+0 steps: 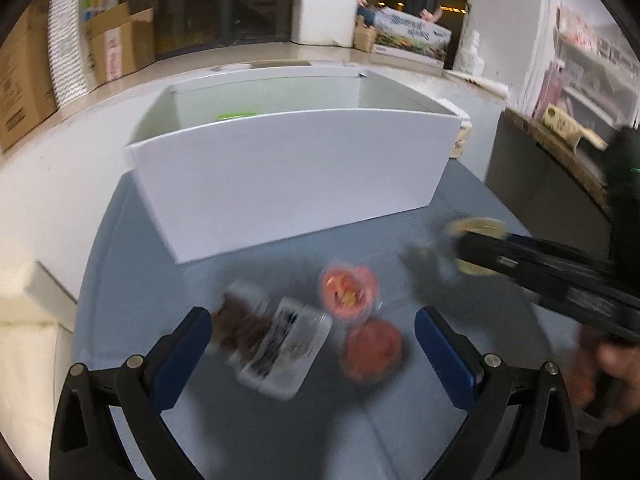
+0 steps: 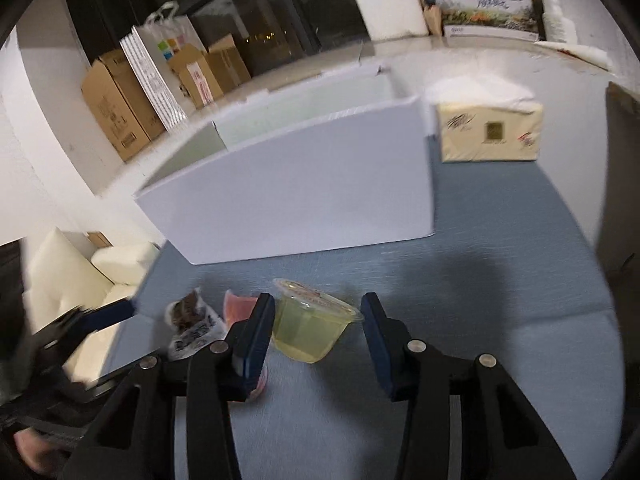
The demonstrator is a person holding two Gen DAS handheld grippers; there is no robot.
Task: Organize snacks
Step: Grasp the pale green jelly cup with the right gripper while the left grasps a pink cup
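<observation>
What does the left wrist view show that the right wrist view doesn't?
Only the left wrist view: two red jelly cups whole, ahead of the open left tool, and something green inside the white bin.

Only the right wrist view: a tissue pack beside the bin, and the yellow jelly cup clearly between the open right tool's fingers.

Both: bin, blue table, dark snack packet.

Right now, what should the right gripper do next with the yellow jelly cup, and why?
Probably close on it. The right gripper is open with the jelly cup between its fingers; the right finger isn't touching it yet. Once held, it could go in the white box just behind.
</observation>
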